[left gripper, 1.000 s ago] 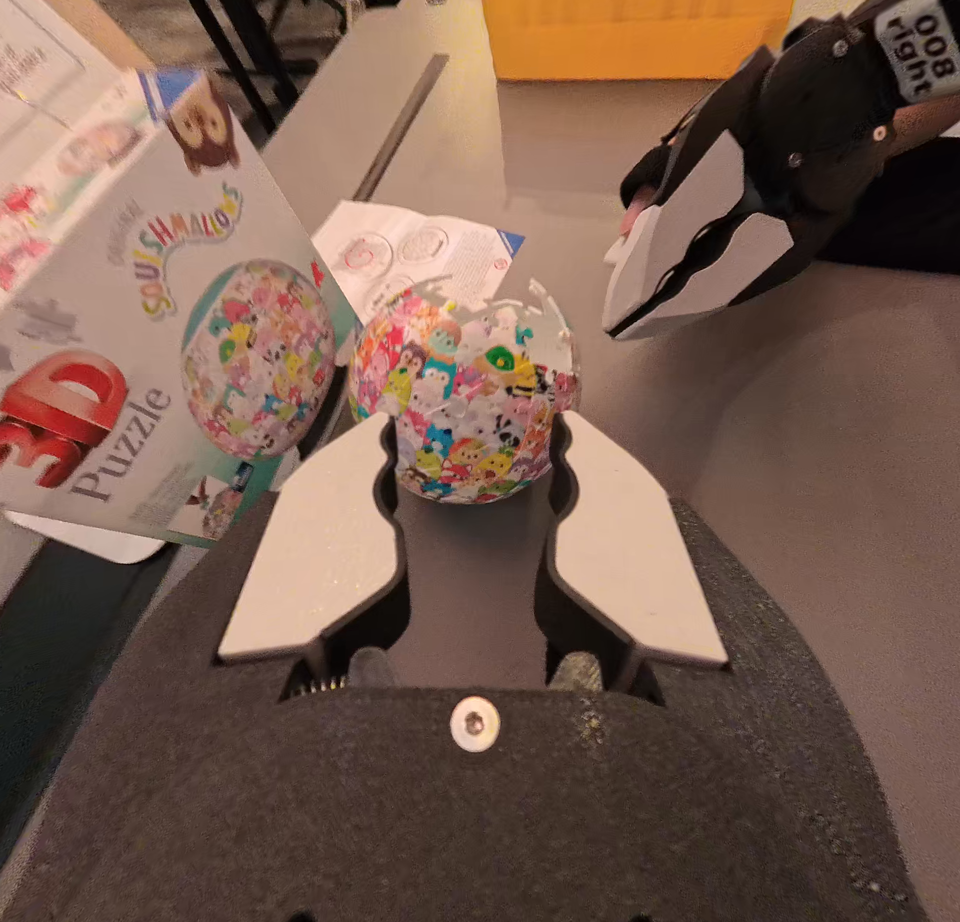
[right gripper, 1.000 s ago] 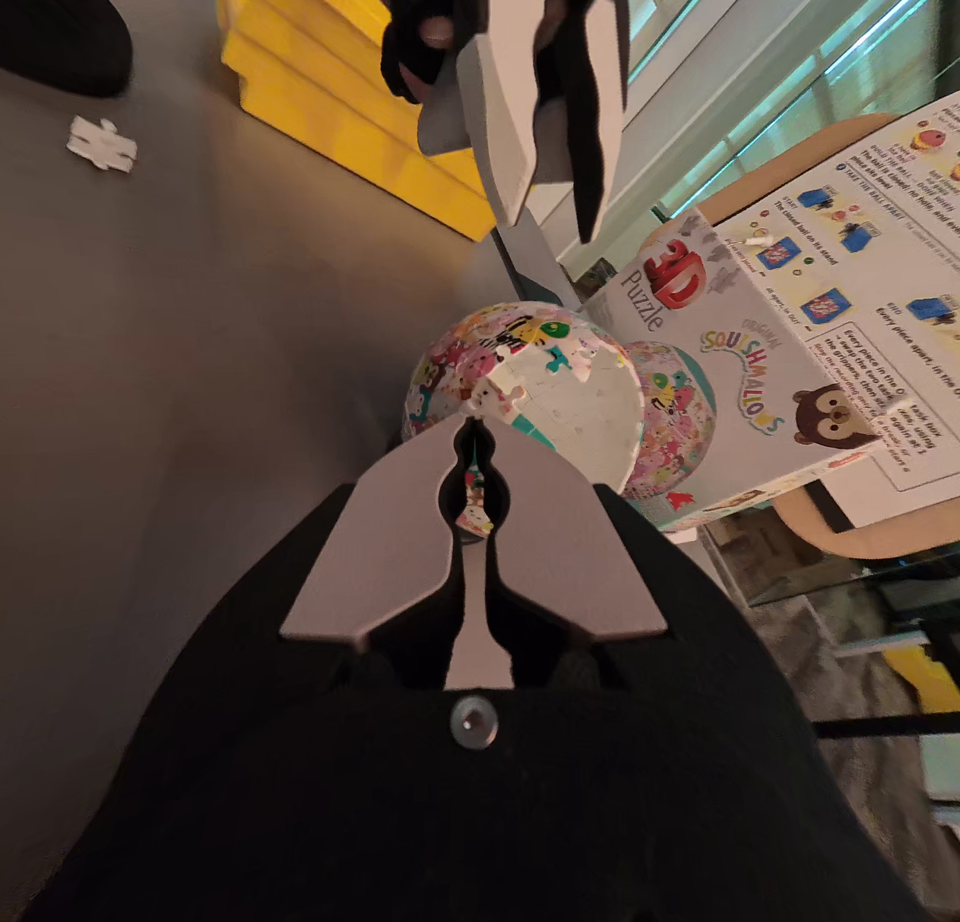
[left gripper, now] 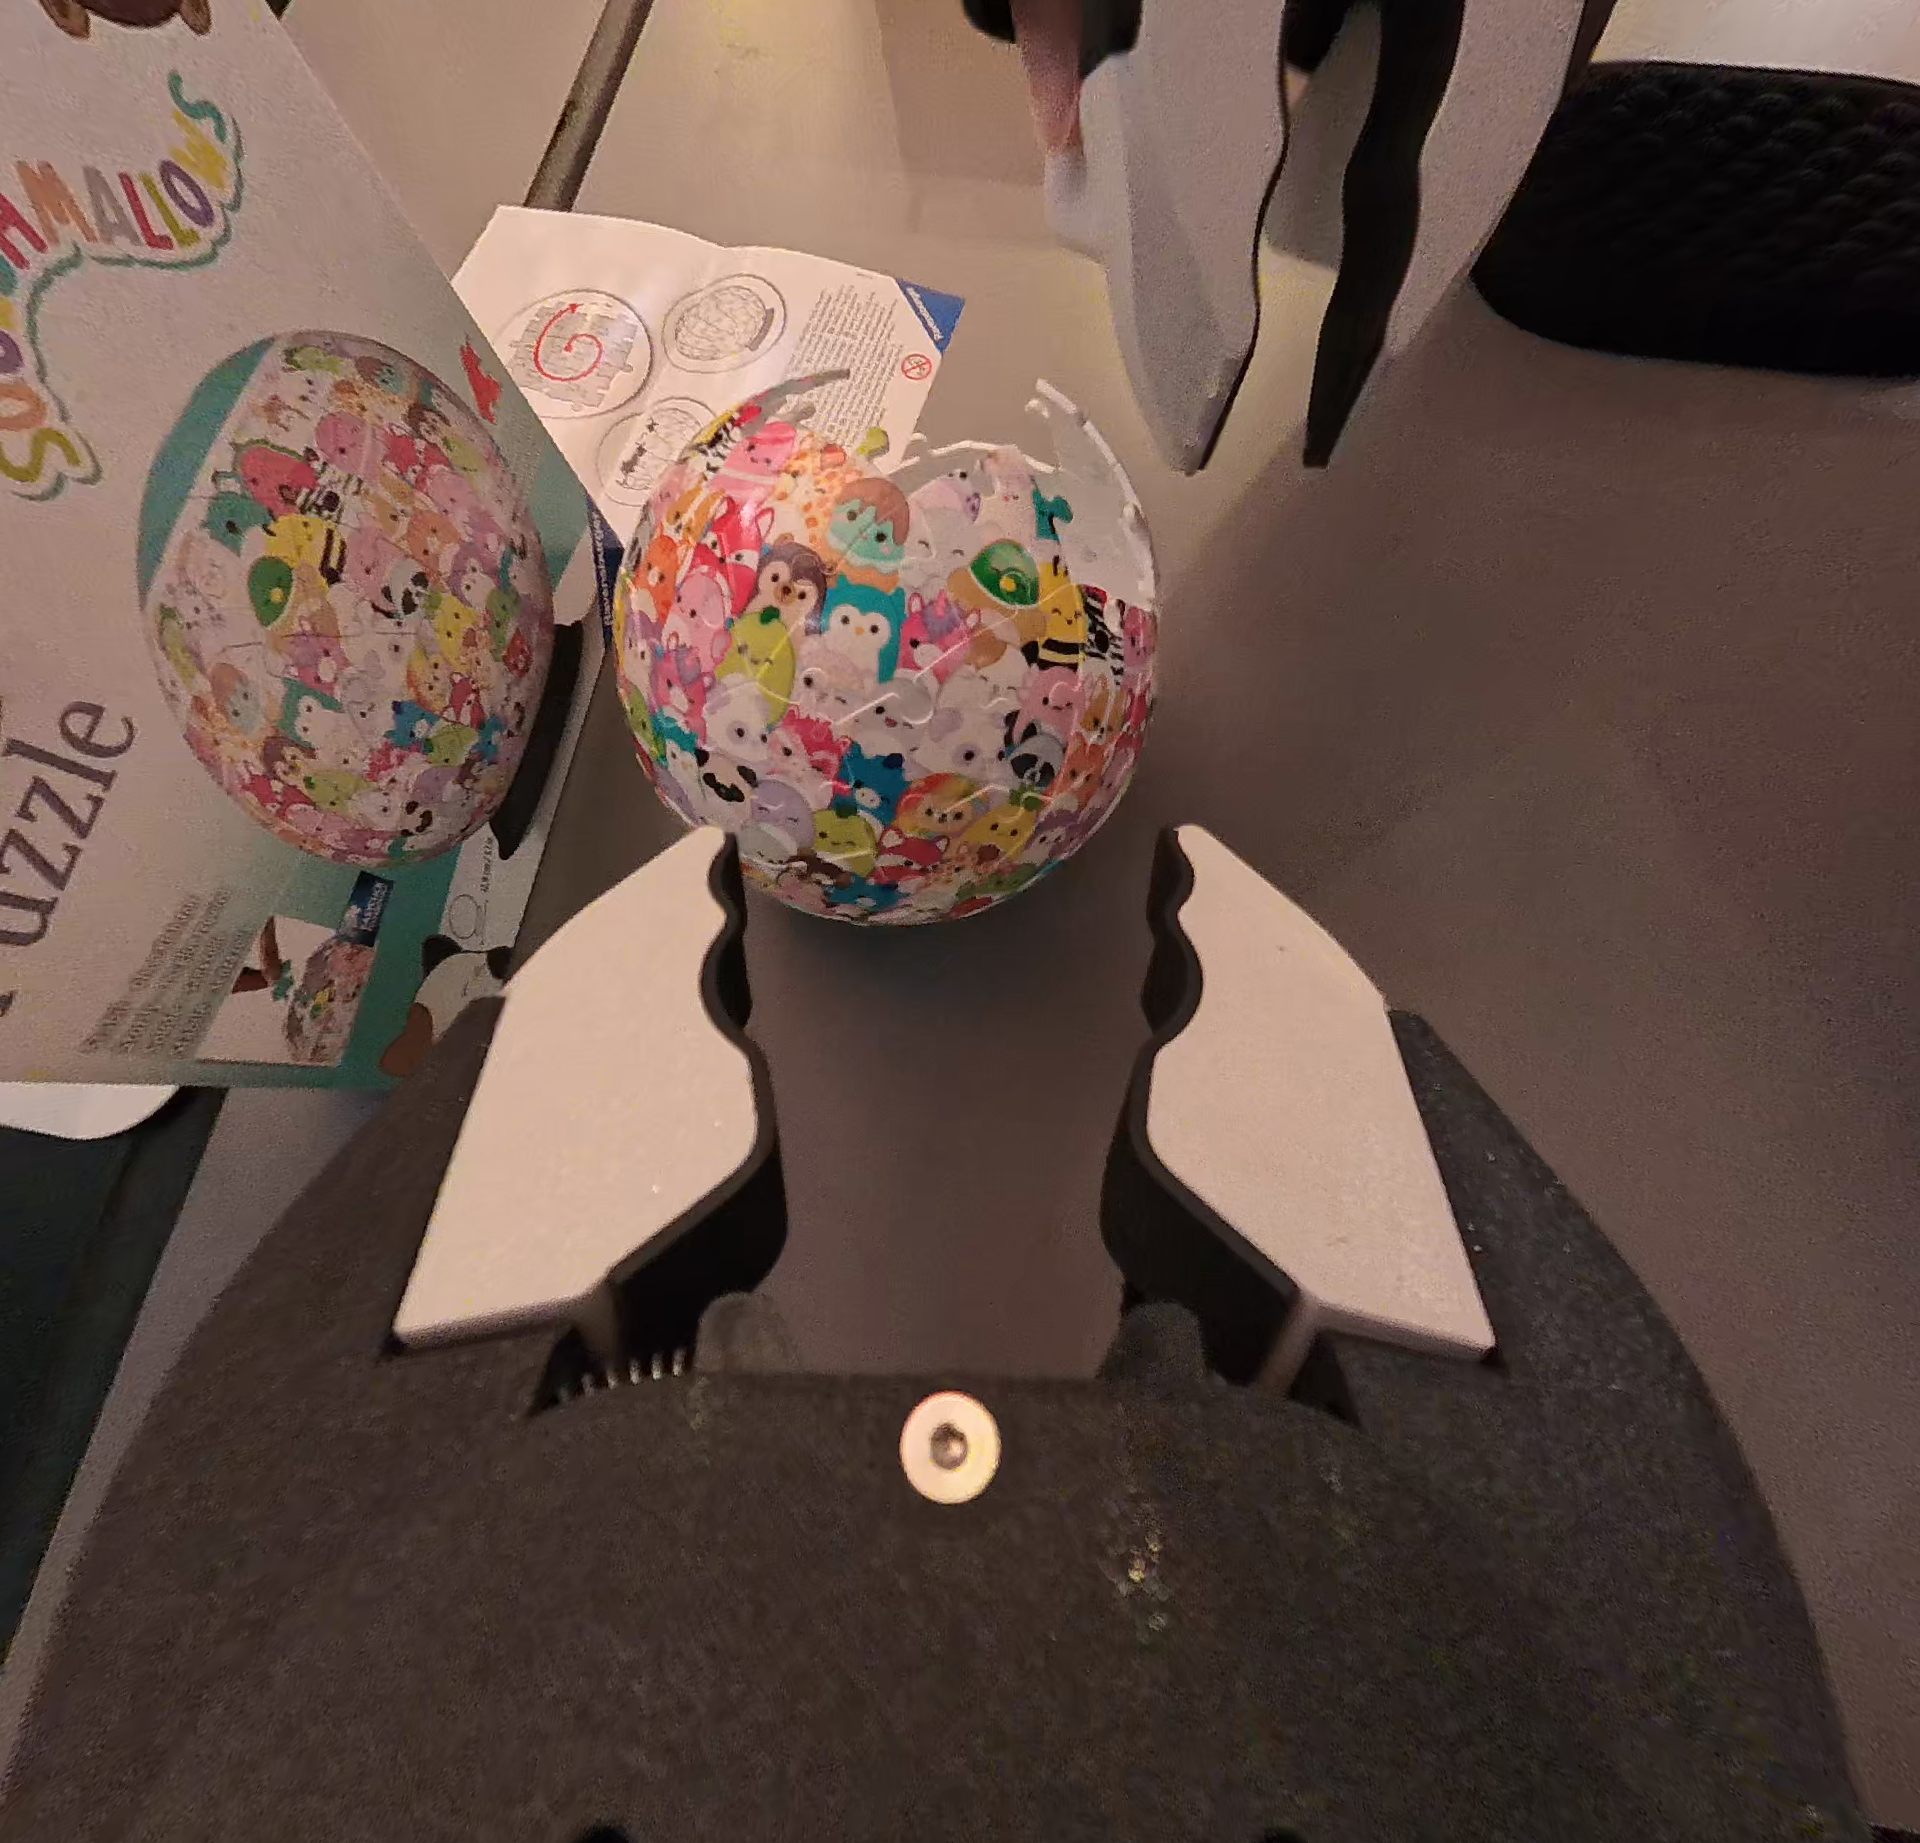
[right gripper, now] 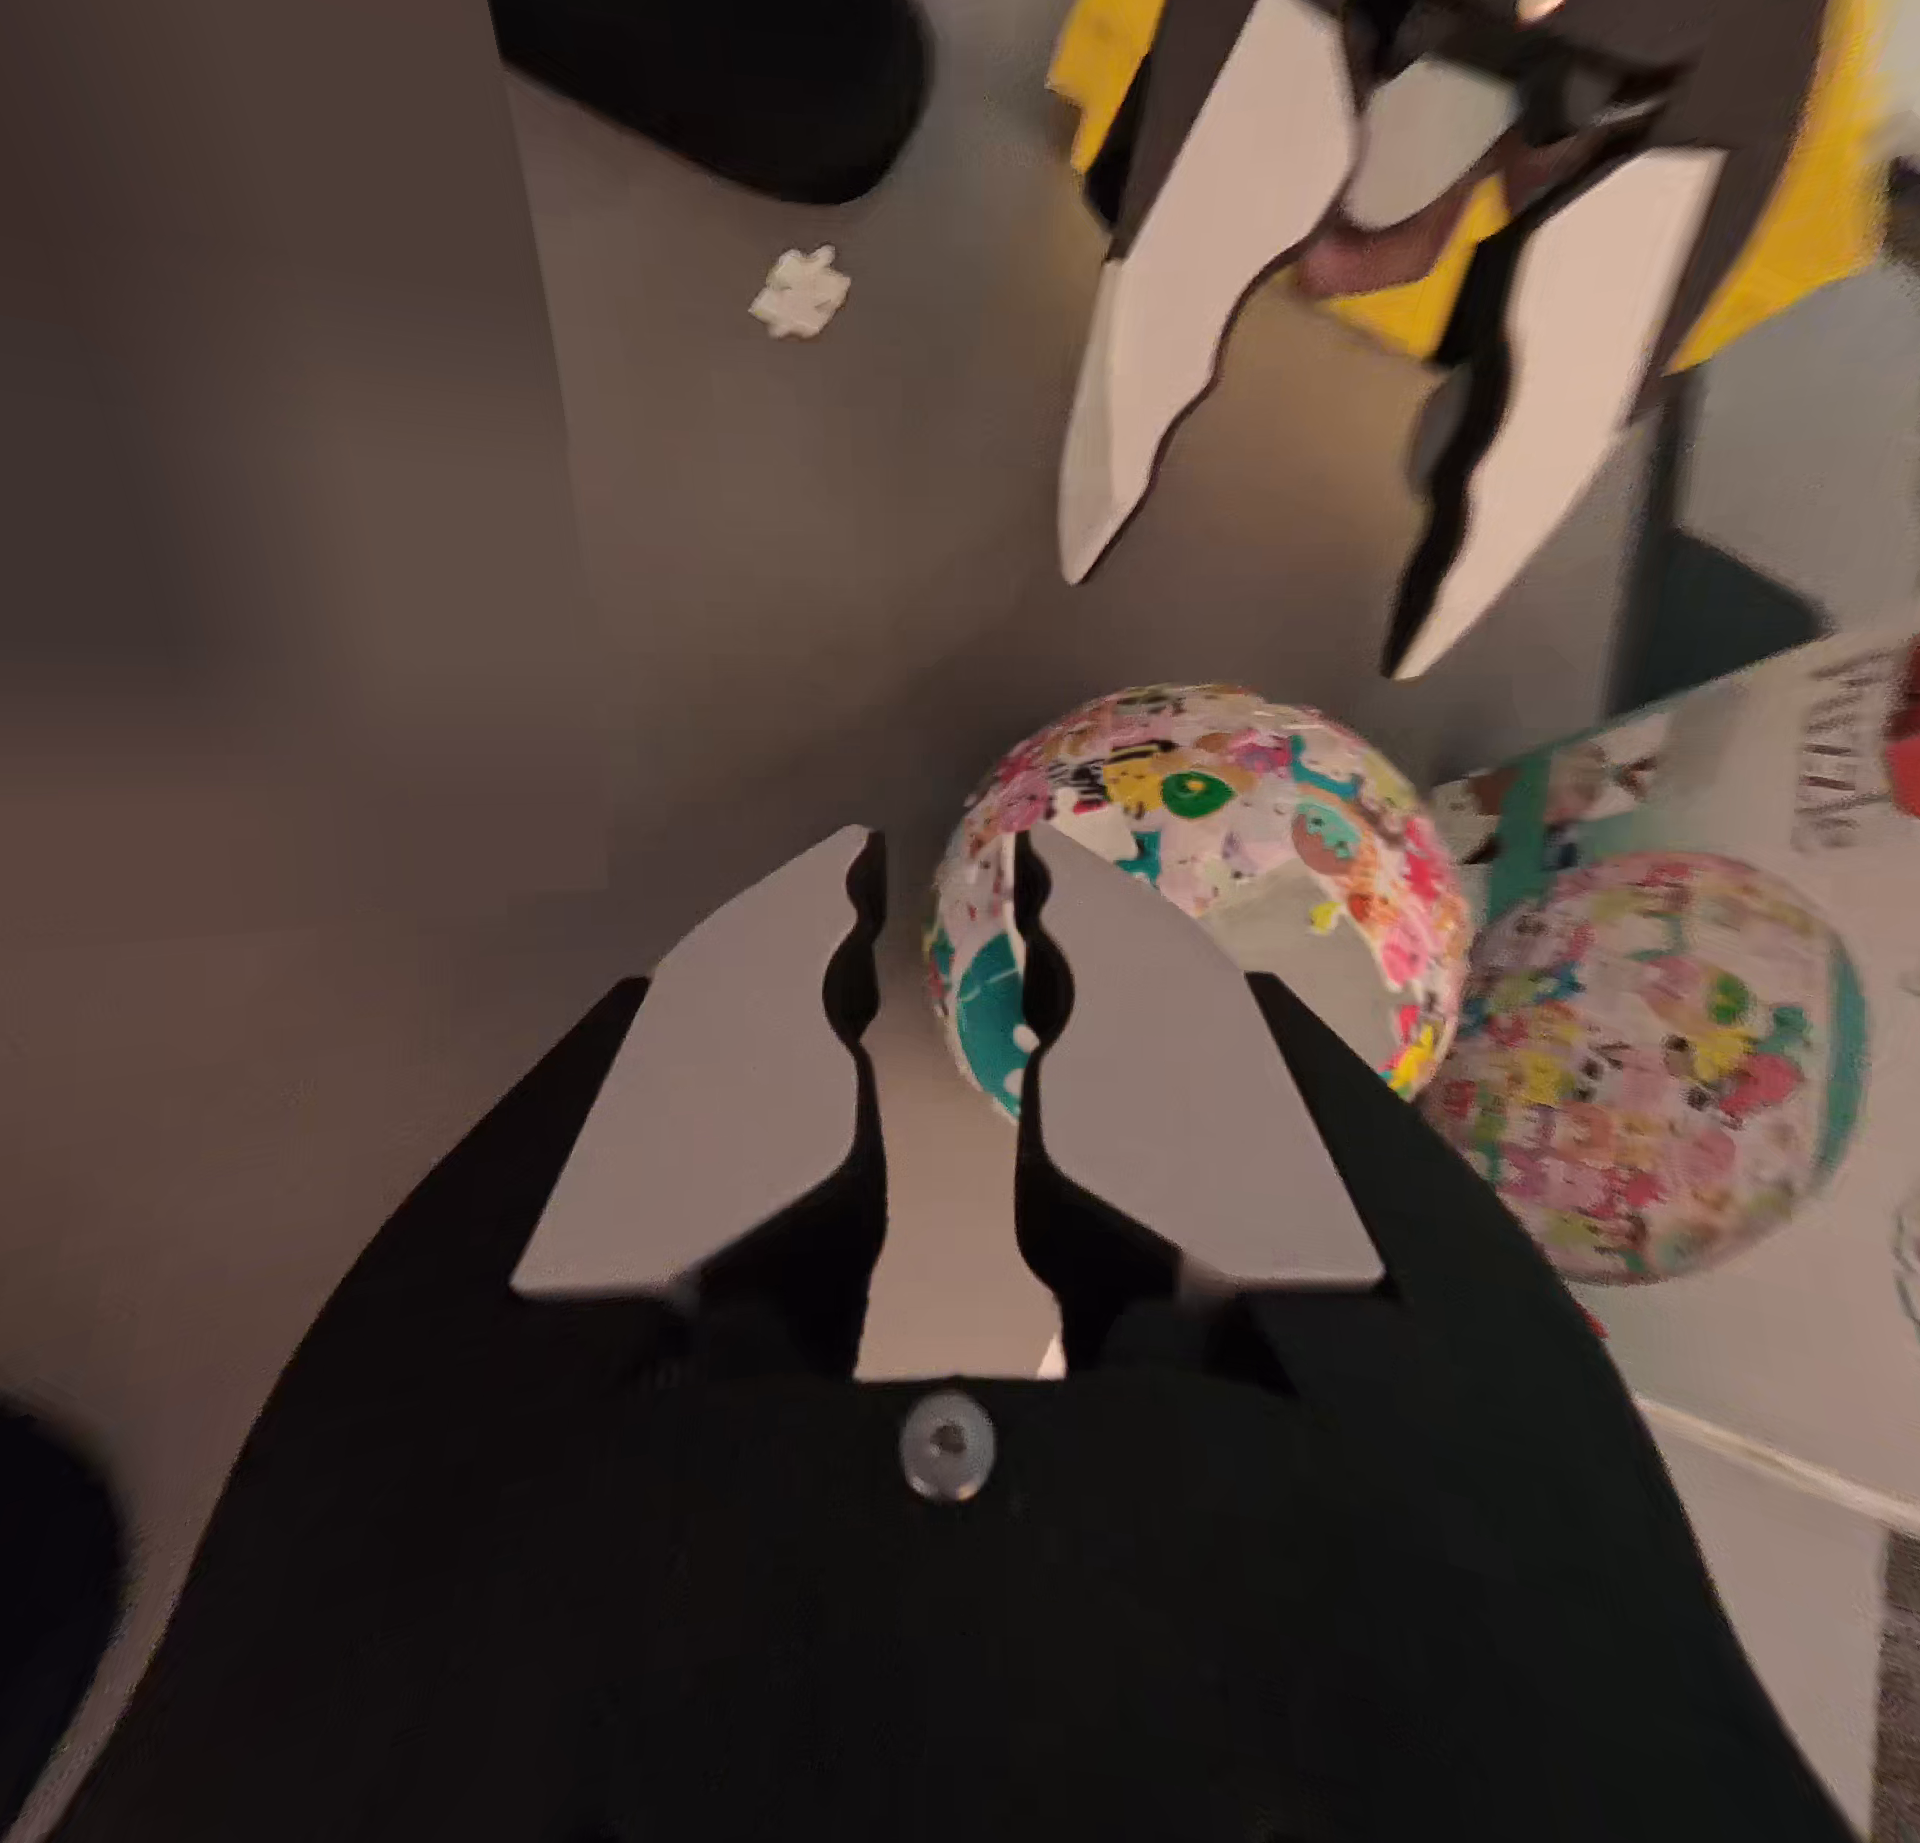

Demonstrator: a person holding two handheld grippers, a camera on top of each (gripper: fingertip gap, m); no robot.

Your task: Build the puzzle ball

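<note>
A grey table (left gripper: 1558, 754) fills both views, with a yellow box (right gripper: 1766, 266) at its far side behind the left gripper's fingers. A printed puzzle box (left gripper: 260, 598) stands left of the left gripper (left gripper: 951, 858), with a white instruction sheet (left gripper: 727, 328) flat behind it. The puzzle ball (left gripper: 883, 671) sits on the table just ahead of the left gripper's spread, empty fingers, its top unfinished with a jagged rim. The right gripper (right gripper: 951, 848) is slightly parted and holds nothing, its right finger overlapping the ball's near side. 1 loose white puzzle piece (right gripper: 800, 292) lies well beyond its left finger.
</note>
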